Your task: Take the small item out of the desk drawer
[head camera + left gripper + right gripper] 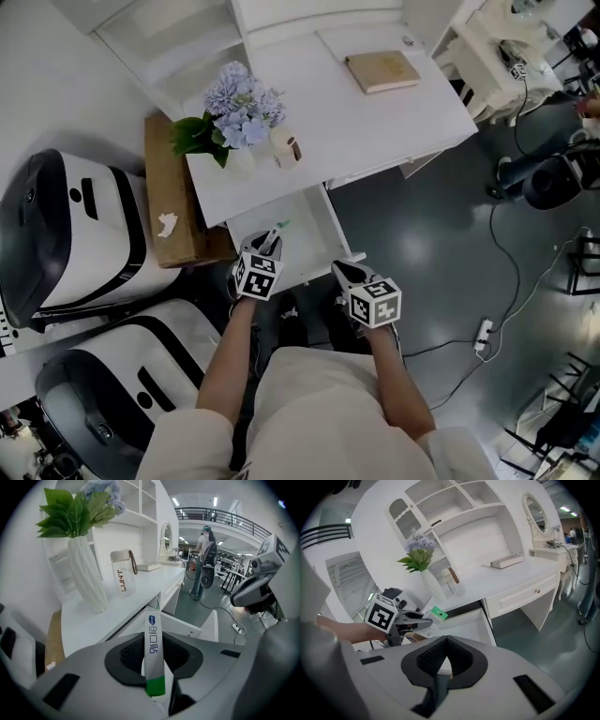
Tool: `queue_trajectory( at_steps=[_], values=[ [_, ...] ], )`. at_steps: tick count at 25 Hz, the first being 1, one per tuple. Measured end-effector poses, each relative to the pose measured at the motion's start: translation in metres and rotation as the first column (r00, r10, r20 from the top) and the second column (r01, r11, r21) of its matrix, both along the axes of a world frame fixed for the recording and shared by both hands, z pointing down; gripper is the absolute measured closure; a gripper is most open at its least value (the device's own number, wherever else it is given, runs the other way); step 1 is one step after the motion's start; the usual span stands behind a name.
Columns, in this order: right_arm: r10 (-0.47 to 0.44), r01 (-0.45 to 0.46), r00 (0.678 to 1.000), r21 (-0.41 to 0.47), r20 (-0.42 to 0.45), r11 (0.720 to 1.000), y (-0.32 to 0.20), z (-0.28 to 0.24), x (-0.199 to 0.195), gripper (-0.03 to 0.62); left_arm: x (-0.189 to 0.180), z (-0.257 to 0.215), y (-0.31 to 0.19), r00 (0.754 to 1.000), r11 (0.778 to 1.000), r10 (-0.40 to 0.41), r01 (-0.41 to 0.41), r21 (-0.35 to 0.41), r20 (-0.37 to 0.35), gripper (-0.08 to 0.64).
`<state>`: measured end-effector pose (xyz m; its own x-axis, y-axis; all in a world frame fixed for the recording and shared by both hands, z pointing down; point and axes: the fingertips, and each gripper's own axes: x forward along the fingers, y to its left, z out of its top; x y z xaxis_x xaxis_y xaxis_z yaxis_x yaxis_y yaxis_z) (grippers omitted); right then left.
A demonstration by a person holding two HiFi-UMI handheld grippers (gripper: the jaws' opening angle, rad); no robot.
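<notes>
A thin white packet with a green end (153,641) stands between the pads of my left gripper (270,240), which is shut on it. In the head view the packet (281,227) pokes out over the open white drawer (302,217) under the desk's front edge. From the right gripper view, the packet's green end (438,613) sticks out past the left gripper (408,619), in front of the drawer (471,625). My right gripper (349,273) hovers by the drawer's near right corner, shut with nothing in it.
On the white desk (375,122) stand a vase of blue flowers (239,112), a small cup with a strap (285,148) and a tan book (382,71). A cardboard box (169,202) and two white machines (75,234) stand to the left. Cables lie on the grey floor (497,281).
</notes>
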<state>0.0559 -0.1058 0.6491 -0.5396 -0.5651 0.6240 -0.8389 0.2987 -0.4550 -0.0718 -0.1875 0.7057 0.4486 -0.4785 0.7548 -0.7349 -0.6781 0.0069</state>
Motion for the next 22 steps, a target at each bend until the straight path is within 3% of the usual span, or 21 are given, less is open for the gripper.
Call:
queue_trajectory(
  at_steps=[17,22],
  values=[
    [-0.065,0.069,0.997,0.097,-0.047,0.993,-0.012,-0.028,-0.034,0.569,-0.005,-0.090,0.056,0.979,0.982,-0.165,0.174,0.069,-0.119,0.460],
    [-0.064,0.070,0.996,0.101,-0.062,0.992,-0.007,-0.034,-0.032,0.568,0.005,-0.102,0.069,0.980,0.983,-0.152,0.163,0.086,-0.126,0.460]
  ],
)
